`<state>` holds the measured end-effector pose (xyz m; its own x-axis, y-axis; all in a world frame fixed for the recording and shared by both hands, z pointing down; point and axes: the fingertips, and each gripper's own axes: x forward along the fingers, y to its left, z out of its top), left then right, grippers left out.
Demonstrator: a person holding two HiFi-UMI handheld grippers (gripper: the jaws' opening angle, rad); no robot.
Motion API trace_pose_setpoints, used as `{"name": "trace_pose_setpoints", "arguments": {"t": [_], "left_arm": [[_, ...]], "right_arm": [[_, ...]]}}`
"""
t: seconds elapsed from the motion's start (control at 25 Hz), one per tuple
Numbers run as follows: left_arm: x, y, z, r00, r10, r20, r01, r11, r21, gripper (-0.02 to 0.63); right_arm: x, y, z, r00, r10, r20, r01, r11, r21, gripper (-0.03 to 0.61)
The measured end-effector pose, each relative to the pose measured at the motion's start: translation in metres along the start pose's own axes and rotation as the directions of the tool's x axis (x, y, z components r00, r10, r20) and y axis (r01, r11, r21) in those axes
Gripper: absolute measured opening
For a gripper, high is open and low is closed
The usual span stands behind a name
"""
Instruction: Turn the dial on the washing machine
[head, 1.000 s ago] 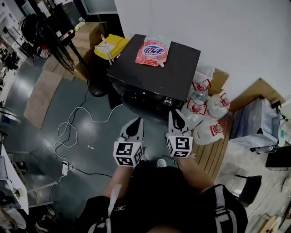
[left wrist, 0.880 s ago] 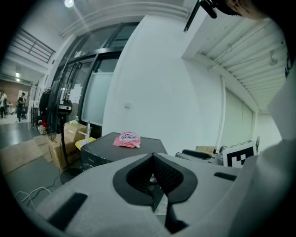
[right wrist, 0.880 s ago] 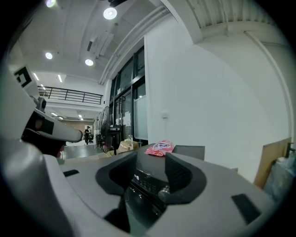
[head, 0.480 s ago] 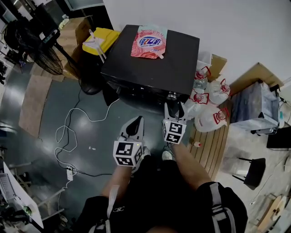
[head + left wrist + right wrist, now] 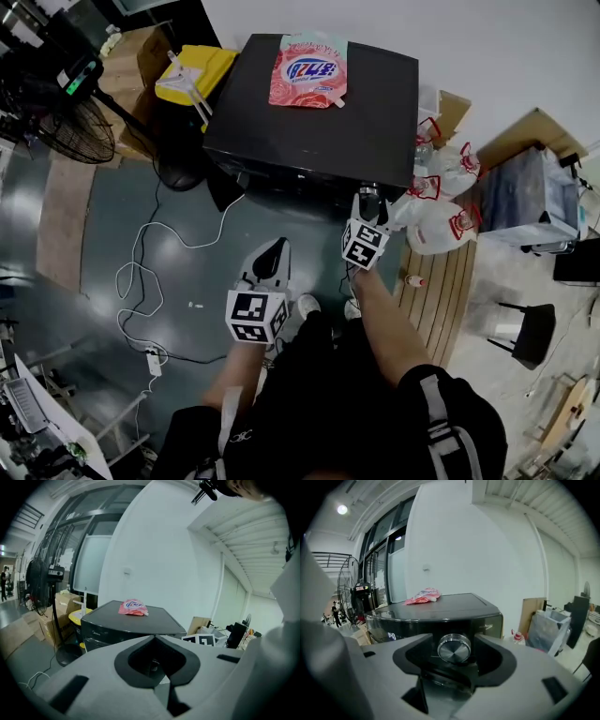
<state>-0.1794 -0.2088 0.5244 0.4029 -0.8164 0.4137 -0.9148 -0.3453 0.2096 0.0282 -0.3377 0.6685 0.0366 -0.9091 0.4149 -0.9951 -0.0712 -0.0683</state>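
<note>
Both jaws of the right gripper (image 5: 453, 644), just opened wide, flank the dial (image 5: 453, 648) at the washer's (image 5: 309, 122) near right front, untouched. Left gripper (image 5: 157, 641) closed, empty. Gripping and turning remain.

The black box-shaped washing machine (image 5: 309, 122) had a smooth and glossy front, apparently of plastic, and its top was a little duller. Its round silver dial (image 5: 454, 648) looked like brushed metal, with a shiny rim. The pink and white detergent pouch (image 5: 308, 71) was of glossy, wrinkled plastic film. The dark grey floor (image 5: 94, 309) was smooth and gave a soft shine. The pale slatted platform (image 5: 436, 300) was of matt wood. The brown boxes (image 5: 131, 56) were of plain cardboard. The white bags with red handles (image 5: 441, 225) were of thin, shiny plastic.
</note>
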Motion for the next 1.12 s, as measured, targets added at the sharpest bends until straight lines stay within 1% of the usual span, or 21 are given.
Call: {"name": "trace_pose_setpoints", "arguments": {"t": [0.16, 0.32, 0.44, 0.68, 0.76, 0.8, 0.88, 0.96, 1.0, 1.12], "left_arm": [[0.002, 0.009, -0.003, 1.000, -0.003, -0.016, 0.004, 1.000, 0.007, 0.003], [0.003, 0.011, -0.004, 1.000, -0.010, -0.025, 0.011, 1.000, 0.014, 0.003], [0.005, 0.011, -0.007, 0.999, -0.014, -0.032, 0.015, 1.000, 0.015, 0.003], [0.009, 0.011, -0.010, 0.999, -0.015, -0.039, 0.016, 1.000, 0.017, 0.003], [0.009, 0.010, -0.011, 0.999, -0.019, -0.039, 0.019, 1.000, 0.016, 0.003], [0.009, 0.010, -0.010, 0.999, -0.020, -0.037, 0.021, 1.000, 0.016, 0.003], [0.010, 0.009, -0.009, 0.999, -0.023, -0.034, 0.023, 1.000, 0.018, 0.003], [0.009, 0.007, -0.007, 0.999, -0.027, -0.032, 0.028, 0.999, 0.022, 0.003], [0.010, 0.005, -0.006, 0.999, -0.030, -0.031, 0.031, 0.999, 0.025, 0.003], [0.010, 0.000, -0.005, 0.999, -0.036, -0.026, 0.037, 0.999, 0.028, 0.003]], "right_arm": [[0.010, -0.005, -0.011, 1.000, -0.018, -0.015, 0.019, 0.999, 0.033, 0.241], [0.016, -0.003, -0.015, 1.000, -0.003, -0.023, 0.004, 0.999, 0.039, 0.240], [0.021, -0.004, -0.022, 0.999, 0.001, -0.046, 0.002, 0.998, 0.058, 0.239], [0.028, -0.005, -0.026, 0.999, 0.027, -0.047, -0.018, 0.984, 0.175, 0.239], [0.028, -0.009, -0.028, 0.997, 0.050, -0.057, -0.034, 0.967, 0.251, 0.241], [0.028, -0.010, -0.029, 0.996, 0.069, -0.061, -0.047, 0.951, 0.306, 0.241], [0.029, -0.012, -0.032, 0.991, 0.118, -0.064, -0.080, 0.901, 0.426, 0.241], [0.028, -0.013, -0.032, 0.985, 0.157, -0.069, -0.099, 0.853, 0.512, 0.242], [0.028, -0.013, -0.032, 0.983, 0.167, -0.074, -0.103, 0.840, 0.533, 0.242], [0.028, -0.014, -0.032, 0.980, 0.182, -0.078, -0.108, 0.821, 0.560, 0.241]]}}
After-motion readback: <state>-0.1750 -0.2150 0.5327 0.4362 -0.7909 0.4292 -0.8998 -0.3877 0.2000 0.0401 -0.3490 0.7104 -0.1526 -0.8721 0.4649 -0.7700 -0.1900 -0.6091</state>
